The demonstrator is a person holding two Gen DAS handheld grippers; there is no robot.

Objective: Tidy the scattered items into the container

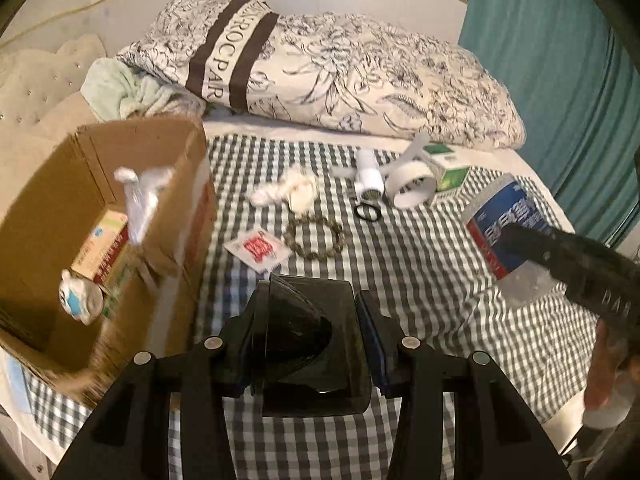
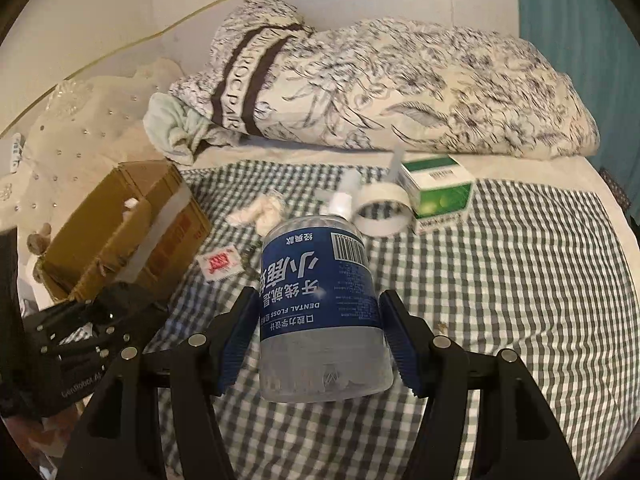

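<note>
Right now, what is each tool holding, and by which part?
Left tool: a dark translucent plastic piece, clamped by its sides. Right tool: the dental floss jar, gripped across its lower body, label upside down.

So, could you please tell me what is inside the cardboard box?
The cardboard box holds a red-and-white carton, a small figurine and white plastic items; anything beneath them is hidden.
</note>
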